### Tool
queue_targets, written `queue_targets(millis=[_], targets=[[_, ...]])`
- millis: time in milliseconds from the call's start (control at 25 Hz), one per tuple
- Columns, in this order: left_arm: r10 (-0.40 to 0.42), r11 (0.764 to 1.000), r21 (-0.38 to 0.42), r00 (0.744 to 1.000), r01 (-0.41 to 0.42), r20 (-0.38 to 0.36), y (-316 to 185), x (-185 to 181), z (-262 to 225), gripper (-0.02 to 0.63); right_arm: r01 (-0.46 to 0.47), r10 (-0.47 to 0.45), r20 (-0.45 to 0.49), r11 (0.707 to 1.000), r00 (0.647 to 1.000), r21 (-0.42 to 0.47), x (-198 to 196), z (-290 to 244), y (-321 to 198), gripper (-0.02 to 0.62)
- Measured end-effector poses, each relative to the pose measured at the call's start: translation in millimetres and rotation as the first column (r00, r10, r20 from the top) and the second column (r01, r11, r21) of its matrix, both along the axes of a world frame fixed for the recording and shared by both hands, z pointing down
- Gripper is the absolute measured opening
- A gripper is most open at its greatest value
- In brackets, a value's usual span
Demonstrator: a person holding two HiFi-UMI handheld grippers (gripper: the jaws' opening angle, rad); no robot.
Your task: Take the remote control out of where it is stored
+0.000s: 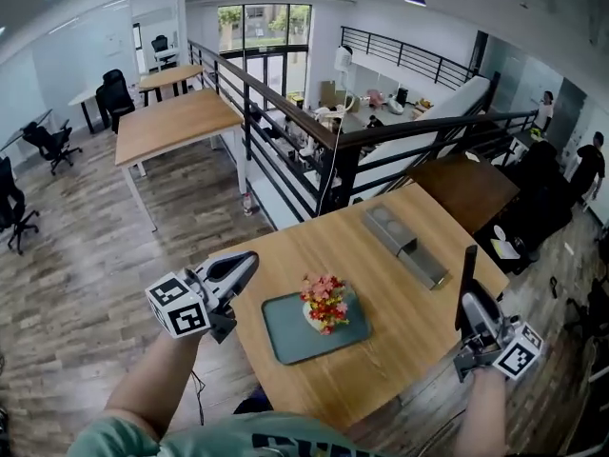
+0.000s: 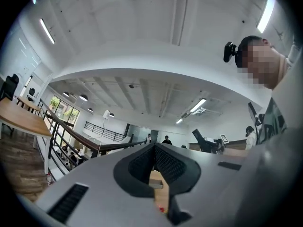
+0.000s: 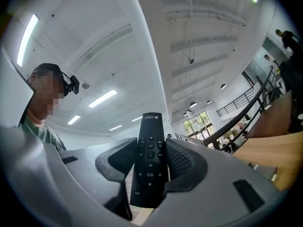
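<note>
A black remote control [image 3: 149,160] stands upright between the pads of my right gripper [image 3: 150,148], buttons facing the camera, and the jaws are shut on it. In the head view the remote [image 1: 468,274] sticks up from the right gripper [image 1: 467,305] beyond the wooden table's [image 1: 381,350] right corner, lifted clear of the long grey storage box [image 1: 428,269]. My left gripper [image 1: 244,266] hovers over the table's left edge. Its jaws [image 2: 155,150] are shut with nothing between them.
A teal tray [image 1: 285,336] lies on the near part of the table, with a white vase of pink and red flowers [image 1: 325,303] on it. A black railing [image 1: 314,150] runs behind the table. Office chairs and other desks stand at the left.
</note>
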State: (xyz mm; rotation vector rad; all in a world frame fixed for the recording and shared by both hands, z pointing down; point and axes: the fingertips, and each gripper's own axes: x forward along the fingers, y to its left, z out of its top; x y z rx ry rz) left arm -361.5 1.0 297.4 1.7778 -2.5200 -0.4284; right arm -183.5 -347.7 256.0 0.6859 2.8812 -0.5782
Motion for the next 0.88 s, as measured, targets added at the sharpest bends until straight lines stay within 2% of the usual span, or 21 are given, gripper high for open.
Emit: queue_targets(millis=[160, 280, 400, 640, 880], targets=[[0.028, 0.999, 0.015, 0.999, -0.028, -0.04, -19, -87, 43, 0.003, -0.048, 0.047, -0.038, 0.999, 0.998, -0.008, -66, 31, -12, 0.19], [0.108, 0.994, 0.009, 0.993, -0.108, -0.038, -56, -153, 80, 0.003, -0.076, 0.075, -0.053, 0.997, 0.996, -0.02, -133, 53, -7, 0.19], [0.194, 0.981, 0.0, 0.979, -0.195, -0.062, -92, -203, 113, 0.003, -0.09, 0.088, -0.127, 0.996, 0.988, -0.011, -194, 74, 10, 0.19], [0.252, 0.967, 0.008, 0.955, -0.254, -0.157, -138, -263, 183, 0.003, -0.033, 0.057, -0.309, 0.996, 0.949, 0.084, -302, 148, 23, 0.19], [0.258, 0.963, -0.027, 0.947, -0.267, -0.19, -162, -309, 236, 0.003, 0.005, 0.048, -0.438, 0.993, 0.898, 0.119, -403, 236, 2, 0.19]])
